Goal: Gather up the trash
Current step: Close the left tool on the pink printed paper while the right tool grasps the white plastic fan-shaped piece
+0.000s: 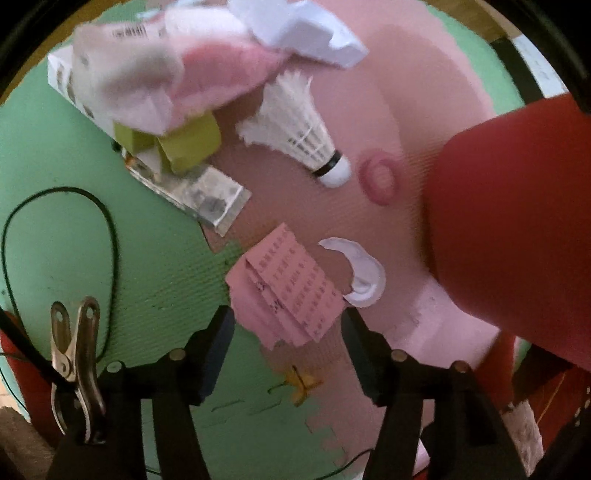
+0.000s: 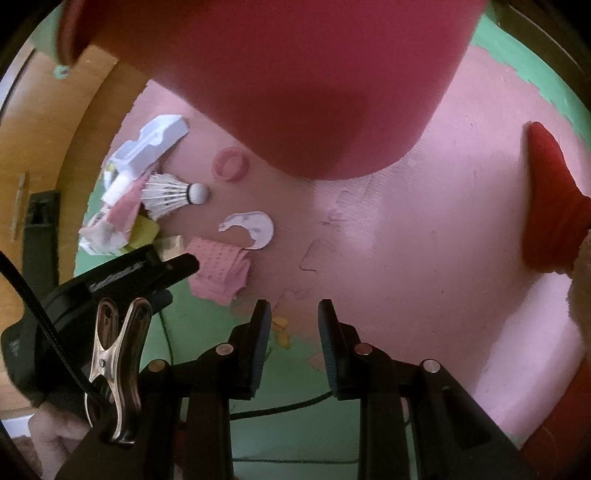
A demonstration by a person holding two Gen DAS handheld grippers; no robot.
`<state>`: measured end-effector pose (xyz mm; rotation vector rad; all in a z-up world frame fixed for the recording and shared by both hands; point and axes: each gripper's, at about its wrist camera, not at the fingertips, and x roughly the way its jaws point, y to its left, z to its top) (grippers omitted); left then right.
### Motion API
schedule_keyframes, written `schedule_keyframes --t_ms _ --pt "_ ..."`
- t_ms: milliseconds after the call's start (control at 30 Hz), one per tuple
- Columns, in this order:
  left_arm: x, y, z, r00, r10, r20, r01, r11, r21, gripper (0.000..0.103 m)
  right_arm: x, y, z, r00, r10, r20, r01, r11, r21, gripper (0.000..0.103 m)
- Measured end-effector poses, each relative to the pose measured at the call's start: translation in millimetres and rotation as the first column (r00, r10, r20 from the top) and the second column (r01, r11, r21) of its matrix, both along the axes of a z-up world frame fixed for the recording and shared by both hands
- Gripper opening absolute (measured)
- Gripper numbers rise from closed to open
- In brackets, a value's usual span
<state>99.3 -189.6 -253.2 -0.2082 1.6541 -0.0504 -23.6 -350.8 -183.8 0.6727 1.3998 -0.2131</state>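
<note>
Trash lies on a pink and green foam mat. A folded pink printed paper (image 1: 286,286) (image 2: 219,271) lies just beyond my open left gripper (image 1: 288,319), whose black body (image 2: 110,280) shows in the right wrist view. Near it are a white curved sticker backing (image 1: 364,271) (image 2: 253,229), a white shuttlecock (image 1: 299,133) (image 2: 170,192), a pink ring (image 1: 380,179) (image 2: 229,163), yellow-green paper (image 1: 184,144), a clear printed wrapper (image 1: 201,194) and white crumpled paper (image 1: 295,29) (image 2: 151,146). A red bin (image 1: 517,236) (image 2: 280,81) stands to the right. My right gripper (image 2: 294,314) is open and empty above the mat.
A small yellow scrap (image 1: 301,384) (image 2: 280,328) lies on the mat (image 1: 74,229) near the grippers. A thin black cable (image 1: 110,236) loops over the green tiles. A wooden floor (image 2: 55,147) and a black object (image 2: 40,229) lie beyond the mat's left edge. A red object (image 2: 550,210) is at right.
</note>
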Motion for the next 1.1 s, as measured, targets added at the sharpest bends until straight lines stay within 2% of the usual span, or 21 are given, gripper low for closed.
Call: schedule_keyframes --t_ms 133,267,400,467,700,800,900,933,1067,1100 --pt "3.8 1.5 -17.3 0.998 0.059 -0.018 -0.059 0.998 -0.006 0.064 1.4 -5.5 -12.3 1.000 -0.028 -0.006 0.028 1.000 0.013 0.027" --pt "6.1 -0.6 -25.6 0.995 0.098 -0.007 -0.099 0.995 -0.031 0.070 4.0 -5.7 -18.2 0.999 -0.033 0.001 0.033 0.999 0.024 0.027" --pt "7.6 -5.8 -34.2 0.996 0.085 0.003 -0.085 0.996 -0.015 0.072 5.3 -3.0 -24.9 0.999 -0.036 -0.003 0.036 0.999 0.039 0.027" --pt "7.5 -7.8 -35.8 0.995 0.094 0.013 -0.094 0.995 -0.014 0.077 5.7 -1.6 -27.2 0.999 -0.038 -0.005 0.038 0.998 0.044 0.027" --pt "6.7 -19.3 -41.0 0.996 0.081 0.019 -0.082 0.996 0.044 0.075 4.3 -3.8 -30.9 0.999 -0.052 -0.012 0.053 0.998 0.042 0.027" --pt "2.9 -28.4 -41.6 0.997 0.080 0.024 -0.081 0.995 0.065 0.067 5.6 -6.2 -32.9 0.998 -0.055 -0.017 0.056 0.998 0.039 0.027" --pt "0.9 -21.0 -38.4 0.997 0.078 0.027 -0.080 0.995 0.053 0.059 7.6 -7.0 -33.5 0.998 -0.058 -0.020 0.059 0.998 0.035 0.027" --pt "0.8 -18.3 -37.2 0.996 0.082 0.031 -0.083 0.996 0.045 0.054 9.6 -6.5 -33.6 0.998 -0.059 -0.020 0.060 0.998 0.033 0.027" --pt "2.5 2.2 -30.6 0.995 0.091 0.032 -0.091 0.996 0.012 0.019 16.9 -3.1 -33.5 0.998 -0.055 -0.009 0.055 0.998 0.031 0.027" --pt "3.2 6.1 -29.4 0.995 0.088 0.036 -0.088 0.996 0.003 0.017 20.2 -0.5 -34.0 0.999 -0.050 -0.005 0.050 0.998 0.028 0.027"
